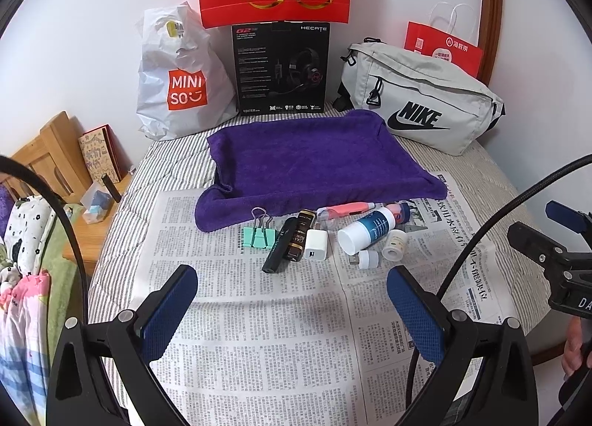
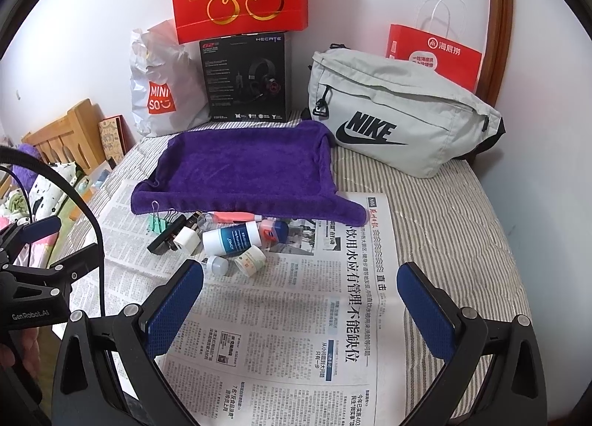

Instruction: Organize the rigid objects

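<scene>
Both hand-held grippers (image 1: 292, 300) (image 2: 301, 296) open, small items (image 1: 318, 237) untouched

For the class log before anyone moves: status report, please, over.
Left tool open, empty; right tool open, empty. Small items clustered on newspaper, untouched, at purple towel edge. Nothing blocking approach.

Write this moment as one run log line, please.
left gripper: open, empty | right gripper: open, empty | small items: clustered on newspaper before purple towel | status: nothing grasped

both the left gripper (image 1: 292, 300) and right gripper (image 2: 300, 296) hover side by side, jaws spread wide.
</scene>
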`<state>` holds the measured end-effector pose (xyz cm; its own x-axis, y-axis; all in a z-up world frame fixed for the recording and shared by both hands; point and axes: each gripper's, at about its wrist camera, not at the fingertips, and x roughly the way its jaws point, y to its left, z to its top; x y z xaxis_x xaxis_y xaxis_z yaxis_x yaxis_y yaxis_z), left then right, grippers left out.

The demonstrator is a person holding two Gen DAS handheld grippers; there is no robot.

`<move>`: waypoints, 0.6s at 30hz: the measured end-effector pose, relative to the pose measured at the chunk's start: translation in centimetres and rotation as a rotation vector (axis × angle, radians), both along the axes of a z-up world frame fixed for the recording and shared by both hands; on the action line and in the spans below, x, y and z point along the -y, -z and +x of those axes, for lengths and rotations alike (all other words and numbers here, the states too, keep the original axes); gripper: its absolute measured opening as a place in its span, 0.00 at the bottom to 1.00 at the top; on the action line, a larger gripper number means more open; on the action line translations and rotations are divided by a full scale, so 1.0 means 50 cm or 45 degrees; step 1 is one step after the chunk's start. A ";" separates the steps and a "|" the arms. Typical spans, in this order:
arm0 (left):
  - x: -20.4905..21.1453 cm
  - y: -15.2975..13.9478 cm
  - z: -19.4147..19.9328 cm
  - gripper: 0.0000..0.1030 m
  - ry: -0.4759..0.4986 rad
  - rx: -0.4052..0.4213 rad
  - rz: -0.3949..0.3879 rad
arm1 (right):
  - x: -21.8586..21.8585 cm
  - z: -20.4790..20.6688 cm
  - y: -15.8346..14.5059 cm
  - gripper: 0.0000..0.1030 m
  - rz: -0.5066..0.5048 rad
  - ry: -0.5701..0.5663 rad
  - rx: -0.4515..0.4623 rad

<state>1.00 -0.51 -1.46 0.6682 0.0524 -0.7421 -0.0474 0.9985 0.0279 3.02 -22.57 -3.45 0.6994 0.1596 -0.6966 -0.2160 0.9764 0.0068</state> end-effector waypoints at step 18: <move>-0.003 -0.001 0.006 1.00 0.006 -0.009 0.013 | 0.000 0.002 -0.002 1.00 -0.004 0.000 0.001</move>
<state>1.29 -0.35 -1.39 0.6634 0.0569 -0.7461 -0.0426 0.9984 0.0382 3.12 -22.59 -3.37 0.7002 0.1572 -0.6964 -0.2157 0.9764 0.0035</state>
